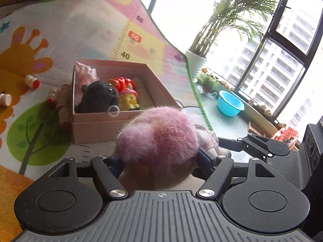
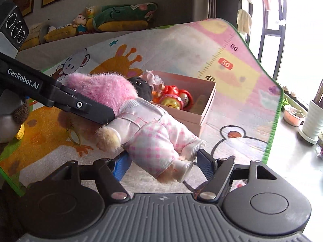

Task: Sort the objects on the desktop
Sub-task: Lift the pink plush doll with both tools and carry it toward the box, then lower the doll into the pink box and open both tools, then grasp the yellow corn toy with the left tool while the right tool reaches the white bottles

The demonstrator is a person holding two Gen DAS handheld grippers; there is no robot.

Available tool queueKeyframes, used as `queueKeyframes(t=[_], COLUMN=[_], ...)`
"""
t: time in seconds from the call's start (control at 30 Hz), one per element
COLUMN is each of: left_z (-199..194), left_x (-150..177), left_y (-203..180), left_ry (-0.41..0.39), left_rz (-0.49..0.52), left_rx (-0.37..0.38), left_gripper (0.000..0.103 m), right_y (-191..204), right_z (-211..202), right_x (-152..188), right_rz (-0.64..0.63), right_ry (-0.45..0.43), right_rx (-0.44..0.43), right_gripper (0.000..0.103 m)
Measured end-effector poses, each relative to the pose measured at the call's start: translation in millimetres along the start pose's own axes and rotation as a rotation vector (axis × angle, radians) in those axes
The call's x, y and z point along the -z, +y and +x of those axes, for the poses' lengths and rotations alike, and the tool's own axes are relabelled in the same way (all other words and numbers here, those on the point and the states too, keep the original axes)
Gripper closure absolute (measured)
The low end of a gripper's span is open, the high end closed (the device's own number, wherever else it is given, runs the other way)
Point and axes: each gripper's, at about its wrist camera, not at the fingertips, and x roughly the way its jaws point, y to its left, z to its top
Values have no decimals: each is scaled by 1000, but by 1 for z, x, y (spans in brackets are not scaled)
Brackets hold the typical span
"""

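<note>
The likeliest slip is the plush doll (image 2: 149, 127) twisting or dropping short of the pink box (image 1: 129, 92), since the left gripper (image 1: 159, 157) pinches only its fluffy pink head while the body hangs off to the right. The right gripper (image 2: 161, 161) stands spread on either side of the doll's feet, not clamping them. The box, already crowded with toys, sits ahead and slightly left of the left gripper.
</note>
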Motion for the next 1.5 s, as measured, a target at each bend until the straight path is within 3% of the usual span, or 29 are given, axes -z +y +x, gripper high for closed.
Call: queueKeyframes(t=[0.2, 0.43, 0.63, 0.83, 0.9, 1.03, 1.13, 1.37, 1.5], left_z=[-4, 1, 24, 58, 61, 61, 51, -16, -58], left_x=[-25, -68, -103, -124, -125, -123, -115, -77, -44], left_y=[-14, 6, 35, 67, 75, 84, 87, 86, 94], left_ry=[-54, -116, -130, -95, -92, -95, -100, -148, -96], left_rz=[45, 54, 57, 4, -19, -24, -11, 84, 102], left_rx=[-30, -71, -97, -110, -84, -64, -89, -212, -300], left_gripper=[27, 27, 27, 26, 22, 14, 14, 10, 10], right_y=[-10, -19, -27, -34, -35, -33, -29, -13, 15], right_z=[-4, 28, 74, 121, 130, 128, 124, 106, 102], right_x=[-19, -61, -90, -105, -106, -103, -102, -109, -114], right_rz=[-19, -73, -100, -95, -99, -104, -91, -9, -26], right_ry=[-93, -170, -187, -142, -131, -123, -112, -132, -137], right_rx=[34, 54, 67, 46, 35, 13, -9, -134, -215], right_gripper=[31, 31, 31, 28, 17, 17, 17, 17, 17])
